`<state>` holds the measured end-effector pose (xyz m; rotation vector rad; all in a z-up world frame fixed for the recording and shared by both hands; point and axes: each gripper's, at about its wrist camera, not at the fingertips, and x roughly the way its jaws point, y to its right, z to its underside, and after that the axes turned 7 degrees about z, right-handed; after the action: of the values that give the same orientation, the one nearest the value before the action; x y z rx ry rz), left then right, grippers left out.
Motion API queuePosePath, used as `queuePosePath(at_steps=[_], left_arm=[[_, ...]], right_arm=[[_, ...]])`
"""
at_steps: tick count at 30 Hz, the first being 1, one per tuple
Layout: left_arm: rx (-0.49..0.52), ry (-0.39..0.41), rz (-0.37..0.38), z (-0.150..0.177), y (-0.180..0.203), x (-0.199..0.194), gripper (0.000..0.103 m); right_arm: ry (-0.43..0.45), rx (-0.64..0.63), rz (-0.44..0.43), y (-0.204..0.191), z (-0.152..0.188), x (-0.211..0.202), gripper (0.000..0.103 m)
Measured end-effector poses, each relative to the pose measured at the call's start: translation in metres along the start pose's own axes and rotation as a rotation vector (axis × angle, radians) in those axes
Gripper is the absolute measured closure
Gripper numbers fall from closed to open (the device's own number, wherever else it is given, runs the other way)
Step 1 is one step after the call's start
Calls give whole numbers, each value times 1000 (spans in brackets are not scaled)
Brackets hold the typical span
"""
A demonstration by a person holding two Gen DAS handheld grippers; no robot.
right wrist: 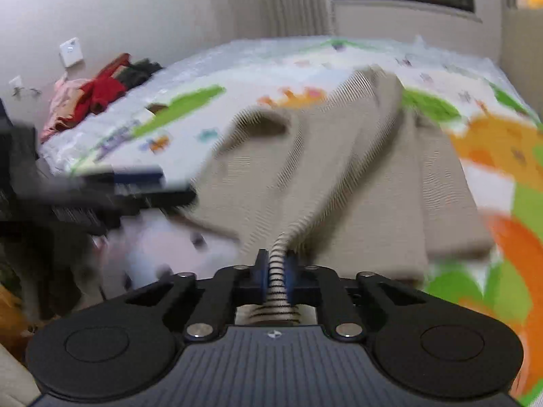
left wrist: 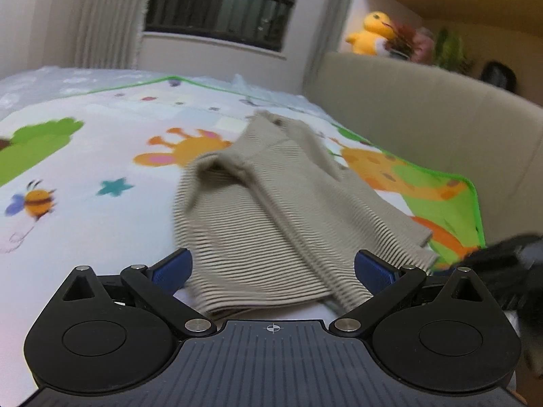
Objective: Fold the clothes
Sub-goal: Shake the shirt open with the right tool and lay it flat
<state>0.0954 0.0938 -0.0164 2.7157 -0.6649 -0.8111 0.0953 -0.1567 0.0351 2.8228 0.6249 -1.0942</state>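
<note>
Left wrist: left gripper [left wrist: 271, 266] is spread wide, holding nothing, one beige ribbed sweater [left wrist: 271, 210] lying on the cartoon play mat [left wrist: 85, 176] just ahead at 12 o'clock. Right wrist: right gripper [right wrist: 275, 273] is pinched on the sweater's bunched edge; one clothes pile [right wrist: 98, 93] at 10 o'clock.

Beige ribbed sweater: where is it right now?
The beige ribbed sweater lies on the cartoon play mat, its near edge pinched in the right gripper, between the open left gripper fingers.

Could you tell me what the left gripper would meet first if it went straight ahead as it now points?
Probably the beige ribbed sweater: its near hem already lies between the open left gripper fingers, though motion blur leaves depth uncertain.
</note>
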Motion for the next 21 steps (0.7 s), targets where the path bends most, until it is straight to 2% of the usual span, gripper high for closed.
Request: queuePosePath(at_steps=[2,5,14,16,17,18,20,21], left_arm=[[-42,8,-2,2,-15,-5,0],[-54,27,21,1,-26,-15,0],[-59,54,35,-1,-35,-30,0],[-50,53,42,0,-37,-29,0],[-57,51,39,1,-40,-27,0],[-72,46,27,2,-45,-22,0],[-125,27,-5,2,-56,-10,0],[-152,18,-21,2,-61,-3,0]], right_arm=[[65,-1,-26,-12,-35,-7,96],[152,12,-78,-30,-82,-8,103],[221,-124,-32,-77,-111,11,103],[236,-155,-21,-87,-117,16,98],[244,-170,-16,-92,-120,18,89],[252,-185,-11,-98,-124,20,76],[267,-216,-1,-108,-130,24,61],[251,-232,26,-106,-123,25,60]])
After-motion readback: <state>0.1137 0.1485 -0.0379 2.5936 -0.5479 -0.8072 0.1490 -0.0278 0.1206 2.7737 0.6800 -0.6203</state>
